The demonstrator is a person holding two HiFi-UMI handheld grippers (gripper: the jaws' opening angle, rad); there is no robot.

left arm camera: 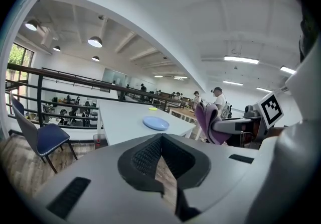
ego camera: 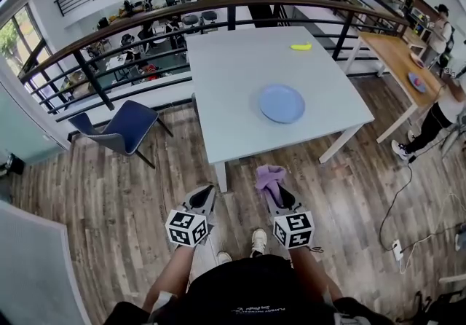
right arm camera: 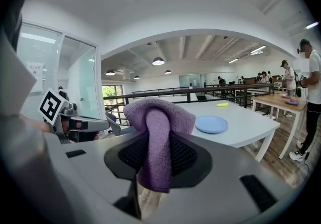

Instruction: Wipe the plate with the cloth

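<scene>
The cloth [ego camera: 268, 176] was a soft purple towel-like piece with a fuzzy nap, bunched into a thick fold. It sat pinched between the jaws of the right hand-held gripper [ego camera: 275, 191], bulging over the tips and hanging down between them in the right gripper view [right arm camera: 158, 132]. It was held in the air over the wooden floor [ego camera: 109, 200], short of the desk's near edge and not touching the plate.

The plate [ego camera: 282, 103] was a pale blue, round, shallow dish with a plain surface. It lay flat on the white desk [ego camera: 226, 83], toward the near right part of the top, at about 12 o'clock from the right hand-held gripper and well apart from it.

The left hand-held gripper [ego camera: 206, 191] hung at 9 o'clock of the right one, its jaws brought together at the tips with nothing between them.

The cloth covered the right jaw tips in the head view, so they showed only in the right gripper view. A small yellow thing [ego camera: 301, 46] lay at 12 o'clock of the plate near the desk's far edge, too small to identify. A blue chair [ego camera: 127, 127] stood at 9 o'clock of the desk.
</scene>
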